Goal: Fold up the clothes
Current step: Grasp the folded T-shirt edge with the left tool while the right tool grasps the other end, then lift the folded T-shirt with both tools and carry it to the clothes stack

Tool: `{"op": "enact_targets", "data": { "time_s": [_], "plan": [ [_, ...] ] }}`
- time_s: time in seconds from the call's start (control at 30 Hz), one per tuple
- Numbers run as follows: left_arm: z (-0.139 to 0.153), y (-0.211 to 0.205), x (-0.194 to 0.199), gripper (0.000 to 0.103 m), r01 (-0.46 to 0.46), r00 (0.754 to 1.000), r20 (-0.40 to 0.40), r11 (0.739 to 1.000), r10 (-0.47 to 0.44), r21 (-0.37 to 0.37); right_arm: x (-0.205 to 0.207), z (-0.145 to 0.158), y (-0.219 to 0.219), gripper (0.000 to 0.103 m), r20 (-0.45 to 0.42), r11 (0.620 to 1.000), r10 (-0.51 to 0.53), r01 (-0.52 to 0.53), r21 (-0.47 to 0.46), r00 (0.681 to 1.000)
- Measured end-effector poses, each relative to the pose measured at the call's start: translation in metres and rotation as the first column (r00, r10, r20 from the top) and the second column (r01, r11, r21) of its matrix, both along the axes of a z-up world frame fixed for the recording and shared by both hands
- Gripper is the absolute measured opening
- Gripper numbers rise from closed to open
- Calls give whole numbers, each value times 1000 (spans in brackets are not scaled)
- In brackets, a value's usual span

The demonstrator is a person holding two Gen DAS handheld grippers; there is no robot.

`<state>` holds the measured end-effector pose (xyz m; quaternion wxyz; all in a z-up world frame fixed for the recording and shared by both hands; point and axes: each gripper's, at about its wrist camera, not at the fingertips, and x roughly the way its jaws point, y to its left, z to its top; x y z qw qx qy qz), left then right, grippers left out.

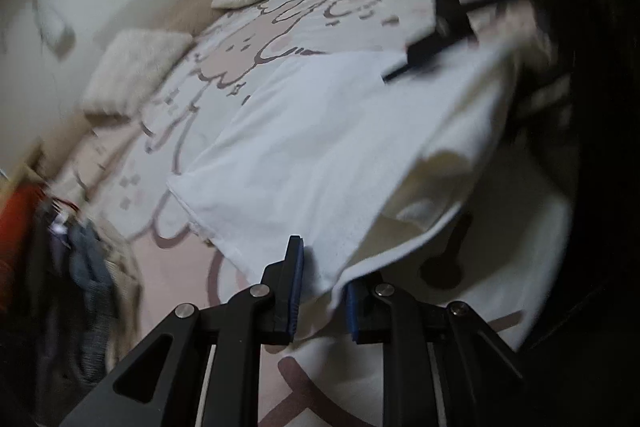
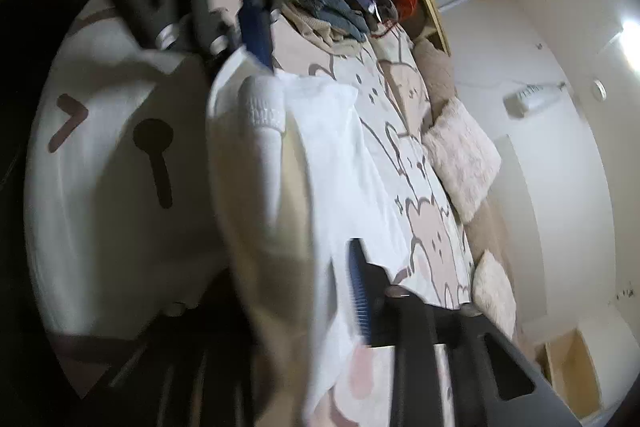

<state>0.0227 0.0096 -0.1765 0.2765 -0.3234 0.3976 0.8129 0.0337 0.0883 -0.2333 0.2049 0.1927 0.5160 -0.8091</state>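
Blue-padded fingers (image 1: 294, 291) of our left gripper (image 1: 322, 291) sit closest to the lens, and the edge of the white garment (image 1: 320, 147) drapes down between them. We have the jaws set fairly narrow around that hem, though a gap shows on one side, so we cannot tell whether the cloth is truly pinched or only hanging through.

Our right gripper (image 2: 344, 299) is harder to read: one blue pad is plain, the other finger is lost behind the blurred cloth, so we cannot say how wide it stands or whether it grips. The white garment's ribbed cuff or collar (image 2: 264, 115) hangs just ahead of it, lifted off the bed.

Most of the garment lies spread flat on the bedsheet (image 1: 248, 39) with its bear print, while the near edge is raised and curling over. We judge that the first fold is under way and not finished: the lifted part has yet to be laid down and smoothed. A heap of other clothes (image 1: 88, 267) waits beside the bed's edge, apparently unfolded, so much of the job remains. Two pale cushions (image 1: 136, 71) line the far side.
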Motion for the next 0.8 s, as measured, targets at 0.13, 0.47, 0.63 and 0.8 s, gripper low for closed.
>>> {"op": "enact_targets", "data": {
  "time_s": [0.13,0.47,0.63,0.8],
  "plan": [
    [-10,2,1,23,-28,995,-96,999,25,-33,-10,17,5,12,85,999,10,-6,-54,996],
    [87,-59,-111,5,-426,896,315,808,313,408,-89,107,-1,8,226,979,-4,50,-197,974],
    [156,-82,-163,5,-486,873,307,726,379,487,-146,191,-27,8,171,968,-26,67,-241,985],
    [249,-135,-206,5,-511,848,213,640,486,574,-181,275,-71,8,78,958,-17,39,-285,997]
  ]
}}
